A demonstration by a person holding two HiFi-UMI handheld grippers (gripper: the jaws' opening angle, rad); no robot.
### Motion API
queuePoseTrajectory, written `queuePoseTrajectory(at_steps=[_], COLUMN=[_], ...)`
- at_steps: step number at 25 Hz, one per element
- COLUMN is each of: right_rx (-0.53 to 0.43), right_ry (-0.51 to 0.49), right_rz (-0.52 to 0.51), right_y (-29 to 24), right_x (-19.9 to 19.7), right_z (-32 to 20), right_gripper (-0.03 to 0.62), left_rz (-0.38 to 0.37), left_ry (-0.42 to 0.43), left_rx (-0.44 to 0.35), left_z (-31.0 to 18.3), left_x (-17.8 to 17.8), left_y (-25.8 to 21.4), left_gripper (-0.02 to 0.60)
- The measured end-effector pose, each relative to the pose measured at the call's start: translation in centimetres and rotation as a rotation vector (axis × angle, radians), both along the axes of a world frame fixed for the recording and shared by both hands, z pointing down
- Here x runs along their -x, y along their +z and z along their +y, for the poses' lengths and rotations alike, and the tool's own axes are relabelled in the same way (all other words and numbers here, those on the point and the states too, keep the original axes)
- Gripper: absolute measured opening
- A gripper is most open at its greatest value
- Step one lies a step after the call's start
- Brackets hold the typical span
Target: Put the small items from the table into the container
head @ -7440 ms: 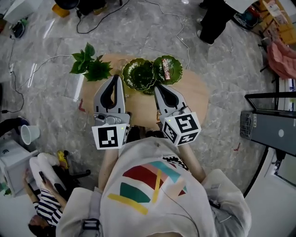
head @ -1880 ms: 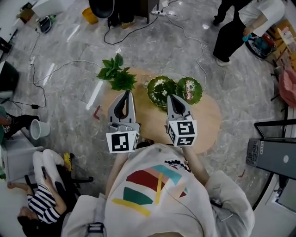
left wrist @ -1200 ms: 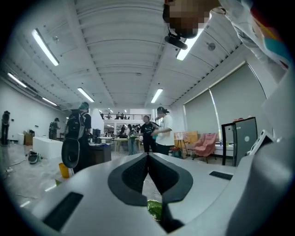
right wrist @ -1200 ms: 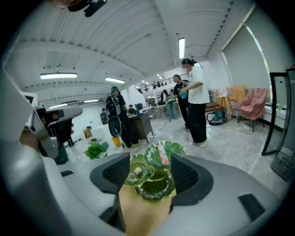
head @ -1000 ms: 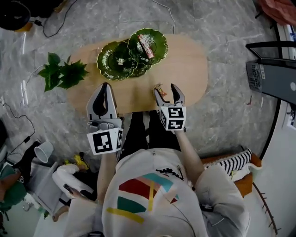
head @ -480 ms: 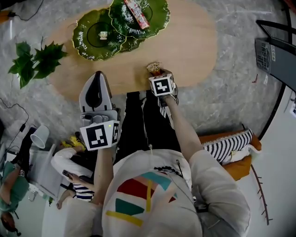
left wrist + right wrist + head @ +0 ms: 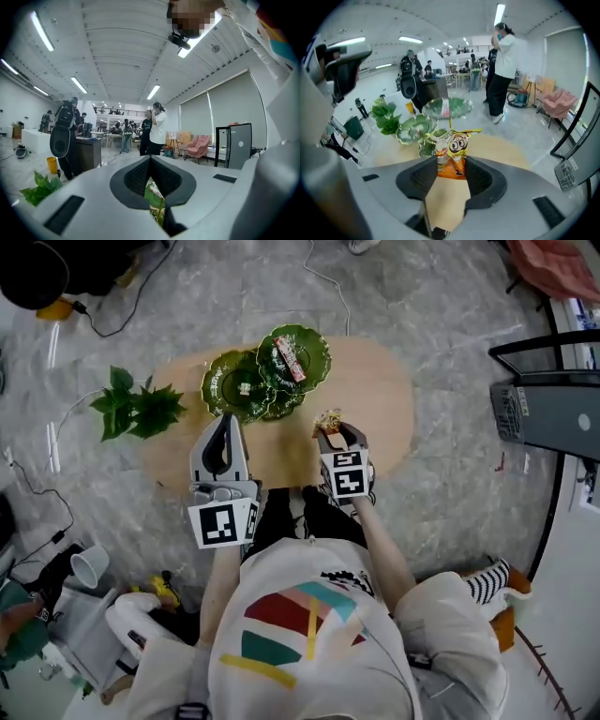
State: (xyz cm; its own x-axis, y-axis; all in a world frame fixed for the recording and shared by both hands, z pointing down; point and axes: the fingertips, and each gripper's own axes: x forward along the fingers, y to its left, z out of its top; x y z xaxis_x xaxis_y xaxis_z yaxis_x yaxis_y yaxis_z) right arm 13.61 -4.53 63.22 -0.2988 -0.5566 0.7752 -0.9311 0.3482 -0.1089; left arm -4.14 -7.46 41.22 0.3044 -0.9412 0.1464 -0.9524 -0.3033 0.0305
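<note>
1. A person in a white top with a coloured print stands at the near edge of an oval wooden table [image 7: 380, 395], with a gripper in each hand.
2. The left gripper [image 7: 228, 420] hangs over the near part of the tabletop, held close to level. Its jaws are pressed together and there is nothing between them.
3. Just to its right, the right gripper [image 7: 337, 434] tilts down toward the wood. Its jaws are closing on a snack packet [image 7: 452, 157], yellow and orange with a cartoon face. Both pads lie against the packet's lower sides, and its crimped top sticks out past the fingertips.
4. Bare wood shows below and around the packet. From here I cannot tell whether its bottom edge touches the table.
5. Beyond both grippers, on the far half of the table, sits a cluster of overlapping green leaf-shaped dishes.
   - The left dish [image 7: 214, 390] holds a small pale wrapped item [image 7: 244, 388].
   - The right dish [image 7: 317, 345] holds a red-and-white wrapped bar [image 7: 289, 358].
   - A smaller dish [image 7: 279, 410] peeks out in front of them.
6. A leafy green sprig [image 7: 136, 407] lies at the table's left end, near the left dish.
7. Grey marble floor [image 7: 441, 306] surrounds the table, with cables trailing across it. A dark cabinet [image 7: 553, 413] stands off to the right.
8. Farther back in the hall, a bystander in a white top and black trousers [image 7: 502, 70] stands on the floor. More people gather around desks behind.
</note>
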Motion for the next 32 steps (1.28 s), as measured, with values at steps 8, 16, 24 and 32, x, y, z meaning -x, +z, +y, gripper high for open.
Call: queuePoseTrajectory(at_steps=[8,16,24,32], right_rx=[-0.312,-0.401,-0.398,-0.308], right_ry=[-0.030,-0.105,-0.144,-0.162], right_rz=[-0.134,-0.152,-0.151,-0.146], right_y=[-15.6,-19.6,-19.1,-16.1], right_x=[2.9,6.2,7.8,9.0], right_z=[-1.7,-1.8,-1.7,-1.3], right_gripper=[0.187,0.187,0.187,0.187], left_rz=[0.034,0.034,0.015,0.001], left_ry=[0.007,-0.016,-0.041,-0.041], left_rx=[-0.136,-0.173,-0.135,-0.056], left_z=[-1.5,-1.4,-1.1,-0.8], left_x=[0.2,2.0,3.4,3.9], left_y=[-5.7,-7.0,-5.9,-3.3], left_gripper=[0.008,0.008,0.008,0.008])
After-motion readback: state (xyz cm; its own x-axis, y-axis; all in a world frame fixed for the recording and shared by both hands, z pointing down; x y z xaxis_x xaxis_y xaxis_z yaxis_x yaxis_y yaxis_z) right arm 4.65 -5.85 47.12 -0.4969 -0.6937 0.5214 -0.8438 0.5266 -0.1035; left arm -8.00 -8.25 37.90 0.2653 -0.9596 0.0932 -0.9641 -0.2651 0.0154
